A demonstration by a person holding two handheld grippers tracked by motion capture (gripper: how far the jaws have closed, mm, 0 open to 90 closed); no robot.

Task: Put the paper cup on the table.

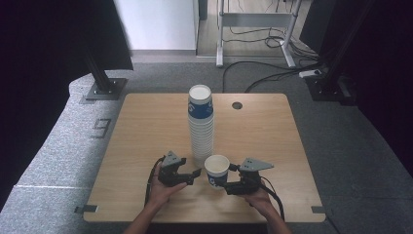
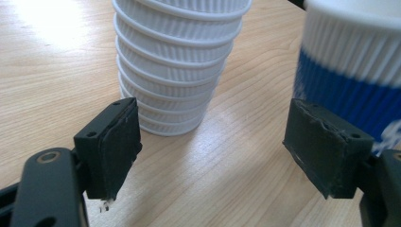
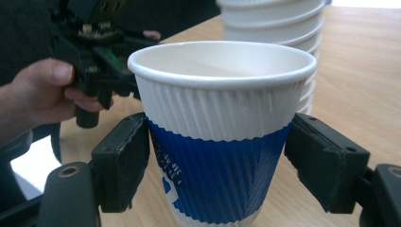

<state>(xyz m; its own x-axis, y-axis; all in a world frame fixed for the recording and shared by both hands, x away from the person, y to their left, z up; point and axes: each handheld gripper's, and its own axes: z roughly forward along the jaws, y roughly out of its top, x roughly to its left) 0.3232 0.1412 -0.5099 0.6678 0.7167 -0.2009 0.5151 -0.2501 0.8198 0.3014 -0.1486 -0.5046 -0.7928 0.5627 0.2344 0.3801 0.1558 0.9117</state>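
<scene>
A tall stack of white and blue paper cups (image 1: pixel 200 126) (image 2: pixel 175 61) (image 3: pixel 274 23) stands mid-table. In front of it is a single ribbed paper cup (image 1: pixel 216 169) (image 2: pixel 350 61) (image 3: pixel 217 142) with a blue band, upright and empty. My right gripper (image 1: pixel 226 183) (image 3: pixel 217 165) is shut on this cup, a pad pressed on each side of the blue band. My left gripper (image 1: pixel 195 174) (image 2: pixel 213 146) is open and empty, just left of the single cup, with its jaws facing the base of the stack. It also shows in the right gripper view as the left gripper (image 3: pixel 94 47), held in a hand (image 3: pixel 38 90).
The wooden table (image 1: pixel 146 136) has a round cable hole (image 1: pixel 237 105) at the back right. Bare wood lies to the left and right of the stack. Black stand bases (image 1: pixel 104 87) and floor cables (image 1: pixel 272 73) lie beyond the far edge.
</scene>
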